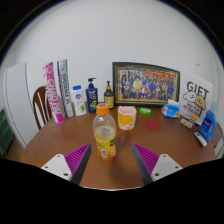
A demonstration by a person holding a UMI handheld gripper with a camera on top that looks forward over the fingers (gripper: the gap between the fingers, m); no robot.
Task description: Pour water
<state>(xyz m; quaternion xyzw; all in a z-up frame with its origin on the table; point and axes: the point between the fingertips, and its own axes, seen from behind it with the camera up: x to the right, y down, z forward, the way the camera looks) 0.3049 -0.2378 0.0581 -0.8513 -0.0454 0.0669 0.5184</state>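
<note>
Round wooden table (pixel 60 145) against white wall; hand-held gripper (pixel 112 158) spread wide, empty; bottle (pixel 104 134) just ahead.

The bottle (pixel 104 137) holds yellow-orange liquid under an orange cap and a yellow label. The cup (pixel 127 118) behind it is yellow with an orange band. The table (pixel 60 145) is reddish-brown wood. The tongs (pixel 112 160) carry magenta pads (pixel 77 157). A dark frame (pixel 146 84) surrounds a colourful group photo. The wall (pixel 100 35) is white.
</note>
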